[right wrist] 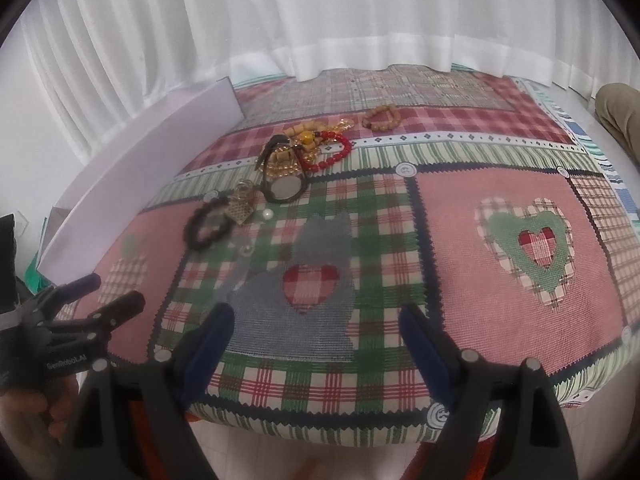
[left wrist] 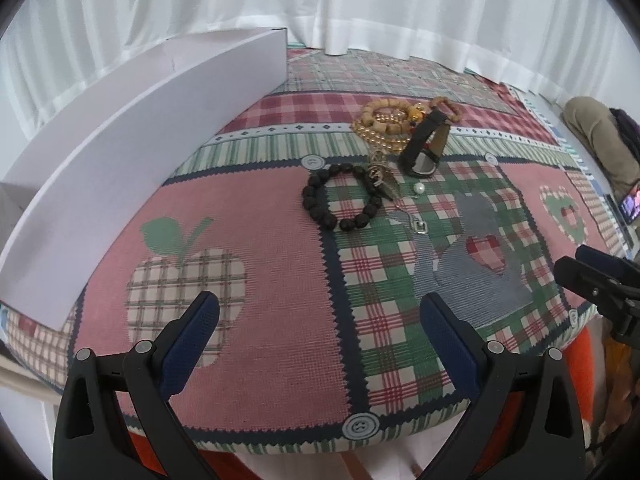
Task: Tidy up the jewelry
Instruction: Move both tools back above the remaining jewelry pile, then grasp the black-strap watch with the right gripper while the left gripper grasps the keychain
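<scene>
- Left wrist view: the left gripper hangs above the near edge of a patchwork cloth that covers the table. Its two blue-padded fingers stand wide apart with nothing between them.
- Beyond it, near the middle of the cloth, lies a black bead bracelet, flat and round.
- Just behind the bracelet sits a heap of jewelry: tan wooden beads, gold beads and a wristwatch with a dark strap, standing on its edge.
- A small white pearl lies alone just right of the black bracelet, and a silver pendant lies in front of the pearl.
- A long white box lies along the left side of the cloth.
- The right gripper shows at the right edge; its state is unclear in this view.
- Right wrist view: the right gripper hangs over the near edge of the cloth, fingers spread wide and empty.
- The heap lies far left, with a red bead bracelet at its right side.
- A tan bead bracelet lies apart, farther back.
- A white curtain hangs behind the table.
</scene>
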### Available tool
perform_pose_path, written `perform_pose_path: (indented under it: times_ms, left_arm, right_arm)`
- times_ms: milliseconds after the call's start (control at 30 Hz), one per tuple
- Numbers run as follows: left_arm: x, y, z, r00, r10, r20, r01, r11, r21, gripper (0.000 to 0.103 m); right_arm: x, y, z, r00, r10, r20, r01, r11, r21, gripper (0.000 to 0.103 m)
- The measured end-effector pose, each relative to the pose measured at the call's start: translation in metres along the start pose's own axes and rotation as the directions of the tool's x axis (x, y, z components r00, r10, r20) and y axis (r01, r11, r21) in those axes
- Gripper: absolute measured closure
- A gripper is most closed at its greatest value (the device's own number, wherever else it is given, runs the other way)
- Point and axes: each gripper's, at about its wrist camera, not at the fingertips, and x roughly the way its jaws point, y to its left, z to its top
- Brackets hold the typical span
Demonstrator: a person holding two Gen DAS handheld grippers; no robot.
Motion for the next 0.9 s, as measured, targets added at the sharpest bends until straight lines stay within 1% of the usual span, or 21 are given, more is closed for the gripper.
perform_pose_path:
  times_ms: [133,300,367,500,567,667,767,867,900]
  left_arm:
    - [0.006,-0.005,0.006,1.0,-0.017,-0.007,0.017,1.0,0.014,0.003]
    - [0.005,-0.01,0.018,0.999,-0.034,0.014,0.034,0.999,0.032,0.003]
    - [0.006,-0.01,0.02,0.999,-0.038,0.012,0.037,0.999,0.03,0.003]
    - [0.012,-0.011,0.024,0.999,-0.033,0.0,0.033,0.999,0.027,0.003]
    - [0.016,-0.01,0.024,1.0,-0.03,-0.009,0.03,0.999,0.023,0.003]
    - [0.021,-0.007,0.024,0.999,-0.024,-0.023,0.024,1.0,0.014,0.003]
    - [0.024,-0.003,0.025,0.999,-0.015,-0.031,0.015,1.0,0.004,0.003]
    - [0.026,0.001,0.028,0.999,-0.006,-0.034,0.006,1.0,0.003,0.003]
    - [0.027,0.002,0.029,0.999,-0.002,-0.035,0.002,1.0,0.004,0.003]
  right_arm:
    - [0.003,-0.005,0.001,1.0,0.001,-0.004,-0.001,1.0,0.011,0.017]
    - [0.006,-0.01,0.005,1.0,-0.002,-0.005,0.002,1.0,0.019,0.017]
    - [0.009,-0.009,0.011,1.0,-0.001,0.0,0.001,1.0,0.007,0.017]
    - [0.021,-0.001,0.037,1.0,0.021,0.023,-0.02,0.998,-0.053,0.017]
    - [0.033,0.008,0.053,0.998,0.057,0.027,-0.054,0.994,-0.099,0.017]
    - [0.06,0.025,0.077,0.993,0.116,0.003,-0.114,0.979,-0.169,0.017]
    - [0.087,0.038,0.097,0.994,0.105,-0.004,-0.104,0.973,-0.207,0.017]
    - [0.111,0.045,0.113,0.995,0.098,-0.011,-0.098,0.972,-0.212,0.017]
    - [0.117,0.045,0.116,0.995,0.096,-0.025,-0.099,0.974,-0.203,0.025]
